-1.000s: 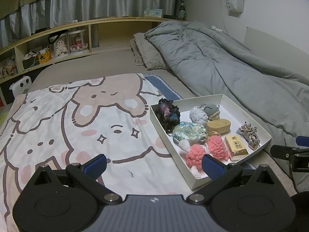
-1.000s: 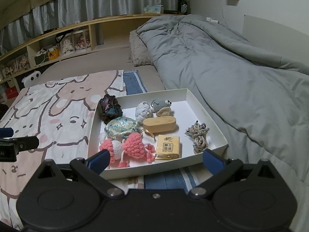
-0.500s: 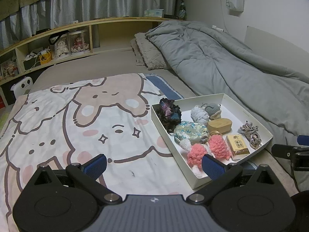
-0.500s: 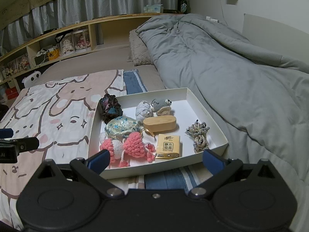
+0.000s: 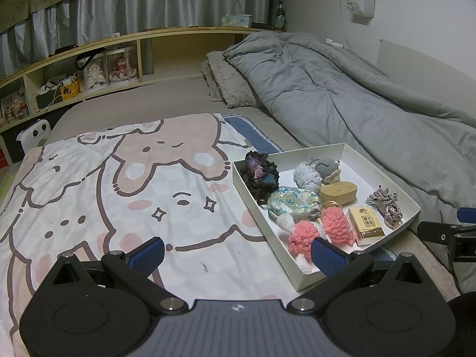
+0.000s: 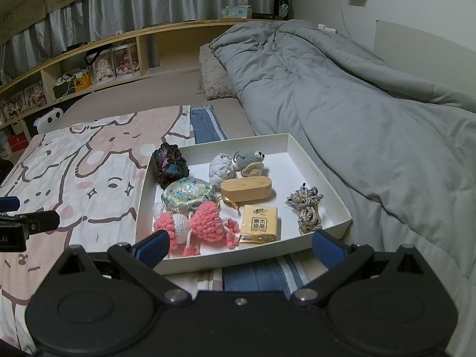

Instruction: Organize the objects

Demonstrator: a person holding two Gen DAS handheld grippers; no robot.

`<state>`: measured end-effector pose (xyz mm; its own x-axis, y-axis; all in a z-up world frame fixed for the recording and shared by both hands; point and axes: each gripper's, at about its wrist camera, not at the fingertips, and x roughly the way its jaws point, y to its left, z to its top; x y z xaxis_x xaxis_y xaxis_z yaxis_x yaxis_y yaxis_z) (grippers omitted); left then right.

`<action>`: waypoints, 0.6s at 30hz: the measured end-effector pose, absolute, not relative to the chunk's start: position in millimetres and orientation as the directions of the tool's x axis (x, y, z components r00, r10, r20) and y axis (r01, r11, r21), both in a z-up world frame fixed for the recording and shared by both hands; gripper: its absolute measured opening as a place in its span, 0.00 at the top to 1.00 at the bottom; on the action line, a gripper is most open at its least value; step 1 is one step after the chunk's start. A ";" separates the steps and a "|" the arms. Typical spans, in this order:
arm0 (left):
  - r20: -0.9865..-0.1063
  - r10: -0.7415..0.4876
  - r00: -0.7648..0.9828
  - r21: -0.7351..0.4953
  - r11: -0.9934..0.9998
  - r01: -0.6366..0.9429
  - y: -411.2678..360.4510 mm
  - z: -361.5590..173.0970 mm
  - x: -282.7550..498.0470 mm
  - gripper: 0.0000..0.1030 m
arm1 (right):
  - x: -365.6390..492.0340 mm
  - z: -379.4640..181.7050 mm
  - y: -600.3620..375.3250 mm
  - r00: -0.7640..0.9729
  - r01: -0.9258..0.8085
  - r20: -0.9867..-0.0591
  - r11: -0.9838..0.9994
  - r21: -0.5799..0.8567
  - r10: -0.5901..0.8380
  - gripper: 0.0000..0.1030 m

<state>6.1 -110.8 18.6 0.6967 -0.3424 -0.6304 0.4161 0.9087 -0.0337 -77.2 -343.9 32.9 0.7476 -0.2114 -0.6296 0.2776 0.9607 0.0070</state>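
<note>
A white tray (image 6: 315,172) (image 5: 255,192) lies on the bed and holds several small things: a dark yarn bundle (image 6: 170,165), a white yarn ball (image 6: 221,170), a grey crochet toy (image 6: 249,160), a wooden case (image 6: 245,189), a blue patterned pouch (image 6: 187,195), a pink crochet toy (image 6: 205,221), a yellow tissue pack (image 6: 259,224) and a braided cord (image 6: 308,208). My right gripper (image 6: 239,245) is open and empty, just in front of the tray's near edge. My left gripper (image 5: 236,253) is open and empty, over the blanket left of the tray's near corner.
A cartoon bunny blanket (image 5: 104,193) covers the bed's left half. A grey duvet (image 6: 357,113) is heaped along the right by the wall. A wooden shelf (image 5: 89,68) with dolls and boxes runs behind the bed. A pillow (image 5: 229,89) lies at the head.
Both grippers have shifted only slightly; the tray sits a little lower and nearer in the right wrist view. Both stay open and empty.
</note>
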 end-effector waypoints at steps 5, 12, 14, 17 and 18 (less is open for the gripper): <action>-0.631 -0.343 0.695 -0.033 0.908 0.418 -109.6 18.9 6.0 0.00 | -77.1 33.1 -344.1 0.747 0.278 -0.629 0.961 0.006 -0.212 0.00; -0.633 -0.345 0.693 -0.033 0.906 0.421 -109.6 19.2 6.2 0.00 | -77.0 31.7 -344.0 0.747 0.280 -0.630 0.960 0.006 -0.214 0.00; -0.633 -0.346 0.692 -0.034 0.906 0.421 -109.9 19.0 6.2 0.00 | -77.0 31.8 -343.9 0.747 0.279 -0.630 0.960 0.006 -0.213 0.00; -0.634 -0.346 0.692 -0.034 0.906 0.421 -110.4 19.1 6.4 0.00 | -77.0 31.9 -343.9 0.747 0.279 -0.630 0.960 0.007 -0.213 0.00; -0.634 -0.346 0.692 -0.035 0.906 0.421 -110.4 19.1 6.4 0.00 | -77.0 31.9 -343.8 0.747 0.280 -0.630 0.960 0.006 -0.213 0.00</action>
